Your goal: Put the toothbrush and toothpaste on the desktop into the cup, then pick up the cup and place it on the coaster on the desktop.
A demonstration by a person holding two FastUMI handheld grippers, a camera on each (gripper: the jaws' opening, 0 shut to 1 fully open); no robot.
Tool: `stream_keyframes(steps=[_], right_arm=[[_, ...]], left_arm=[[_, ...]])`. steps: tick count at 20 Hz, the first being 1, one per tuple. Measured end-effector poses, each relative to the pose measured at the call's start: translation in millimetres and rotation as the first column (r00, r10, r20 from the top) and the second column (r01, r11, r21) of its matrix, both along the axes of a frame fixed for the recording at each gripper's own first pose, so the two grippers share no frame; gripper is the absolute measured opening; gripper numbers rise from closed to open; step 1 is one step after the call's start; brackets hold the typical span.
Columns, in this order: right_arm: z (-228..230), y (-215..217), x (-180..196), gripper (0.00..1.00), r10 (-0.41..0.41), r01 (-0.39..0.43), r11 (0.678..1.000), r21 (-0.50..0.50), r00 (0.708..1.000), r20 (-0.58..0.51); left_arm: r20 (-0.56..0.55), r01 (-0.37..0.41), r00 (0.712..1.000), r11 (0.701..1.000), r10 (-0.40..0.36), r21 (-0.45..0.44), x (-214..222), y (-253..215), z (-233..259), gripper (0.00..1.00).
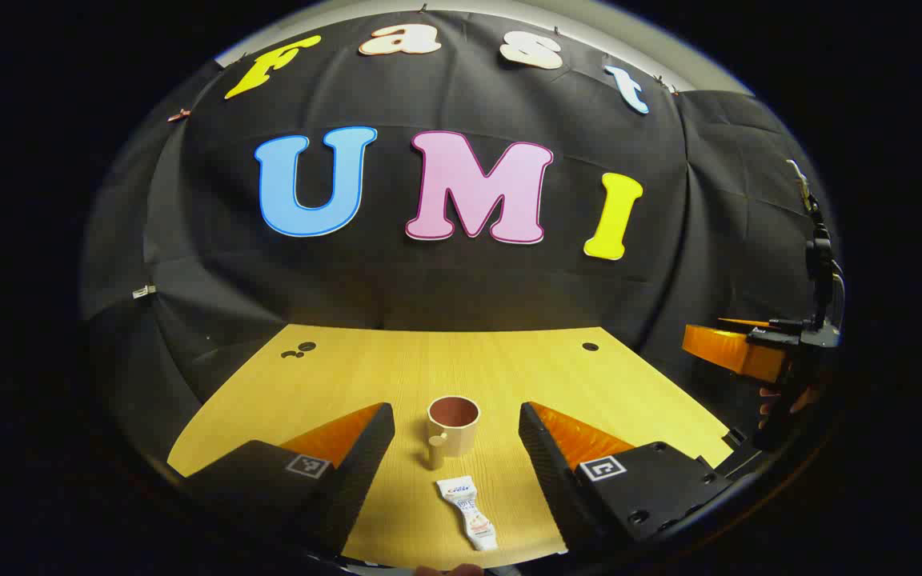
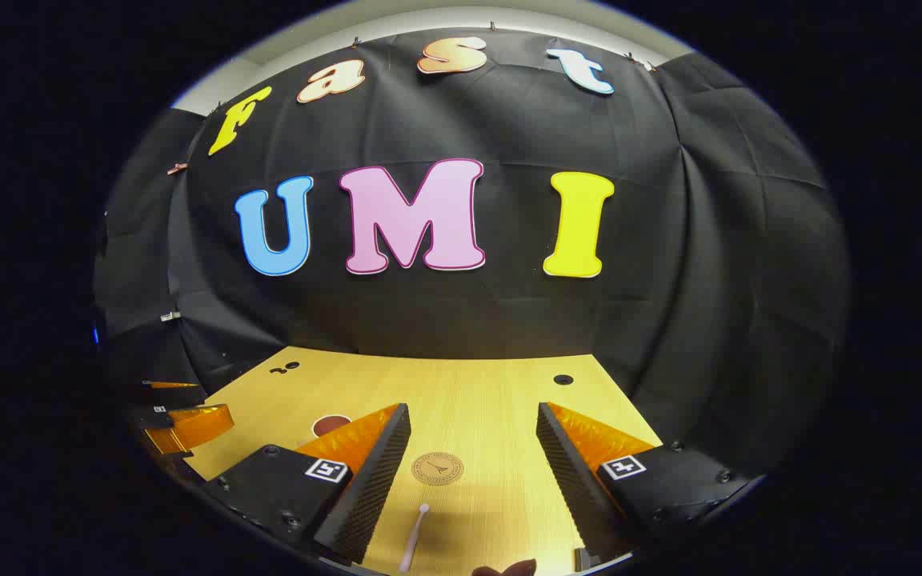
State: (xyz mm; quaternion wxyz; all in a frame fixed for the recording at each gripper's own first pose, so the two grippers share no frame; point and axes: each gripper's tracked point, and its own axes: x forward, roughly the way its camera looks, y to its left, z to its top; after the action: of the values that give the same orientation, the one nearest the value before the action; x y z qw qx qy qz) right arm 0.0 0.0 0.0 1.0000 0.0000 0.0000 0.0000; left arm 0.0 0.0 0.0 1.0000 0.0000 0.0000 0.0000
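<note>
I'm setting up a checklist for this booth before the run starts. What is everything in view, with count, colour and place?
cup: one, beige with a reddish-brown inside, upright on the desktop ahead of the left tool, handle toward the camera.
toothpaste: one, white tube, lying flat, nearer the camera than the cup.
toothbrush: one, pale pinkish, lying on the desktop between the right tool's fingers.
coaster: one, round, tan, flat beyond the toothbrush.
desktop: one, light wood, with dark holes near the far corners.
left tool: black fingers with orange sides, open, nothing held.
right tool: same colours, open, nothing held.
</note>
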Motion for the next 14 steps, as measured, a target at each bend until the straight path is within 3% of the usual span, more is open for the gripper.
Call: stream_keyframes(steps=[1, 14], right_arm=[[0, -1, 0, 0.97, -0.001, 0.001, 1.000, 0.001, 1.000, -0.001], [-11, -6, -2, 0.97, -0.009, 0.009, 1.000, 0.010, 0.999, -0.032]], left_arm=[[0.000, 0.000, 1.000, 1.000, 0.000, 0.001, 0, 0, 1, 0.97], [-0.027, 0.012, 1.000, 1.000, -0.012, 0.004, 3, -5, -8, 0.97]])
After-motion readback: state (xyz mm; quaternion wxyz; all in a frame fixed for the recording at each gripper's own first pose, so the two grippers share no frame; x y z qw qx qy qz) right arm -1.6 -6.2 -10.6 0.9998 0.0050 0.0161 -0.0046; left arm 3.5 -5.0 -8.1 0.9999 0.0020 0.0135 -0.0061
